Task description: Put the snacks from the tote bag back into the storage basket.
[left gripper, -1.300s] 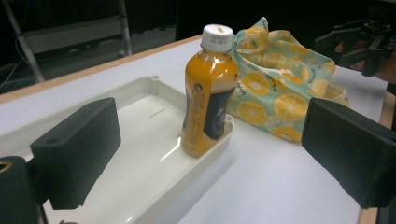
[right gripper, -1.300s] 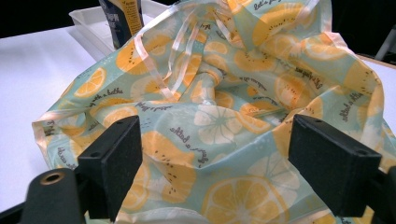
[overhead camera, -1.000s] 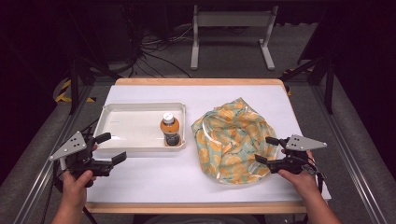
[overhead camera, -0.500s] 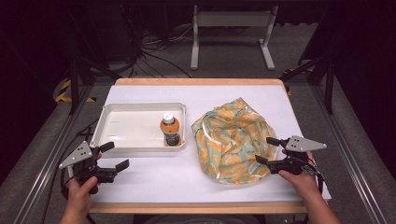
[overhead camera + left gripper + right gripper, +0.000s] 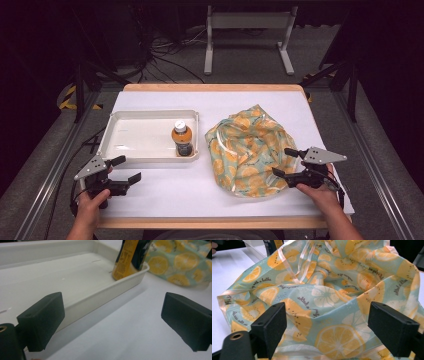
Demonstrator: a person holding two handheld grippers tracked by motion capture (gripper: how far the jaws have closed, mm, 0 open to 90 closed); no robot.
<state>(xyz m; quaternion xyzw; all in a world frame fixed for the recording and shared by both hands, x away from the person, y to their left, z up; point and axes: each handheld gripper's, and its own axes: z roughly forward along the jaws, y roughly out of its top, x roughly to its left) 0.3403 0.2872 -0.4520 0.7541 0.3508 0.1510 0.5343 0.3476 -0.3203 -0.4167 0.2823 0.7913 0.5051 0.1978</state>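
Observation:
A crumpled fabric bag (image 5: 250, 150) printed with orange slices lies on the right half of the table; up close the bag (image 5: 324, 297) shows pale ribbon handles. An orange drink bottle (image 5: 182, 140) with a white cap stands upright in the right end of a white tray (image 5: 120, 145). My right gripper (image 5: 285, 162) stands open at the bag's right edge, jaws over the fabric without pinching it. Open and holding nothing, my left gripper (image 5: 125, 169) hovers in front of the tray's near left corner. The bottle (image 5: 130, 257) and tray (image 5: 100, 295) lie ahead of its jaws.
White paper covers the table (image 5: 165, 195), with bare space along its front between the two grippers. A wooden edge (image 5: 210, 221) runs along the near side. Beyond the table are a metal stand (image 5: 247, 35), cables on the floor, and dark surroundings.
My left gripper has moved right and toward the table's front edge, from beside the tray's left end to in front of its near corner. The right gripper, bag and bottle have stayed put.

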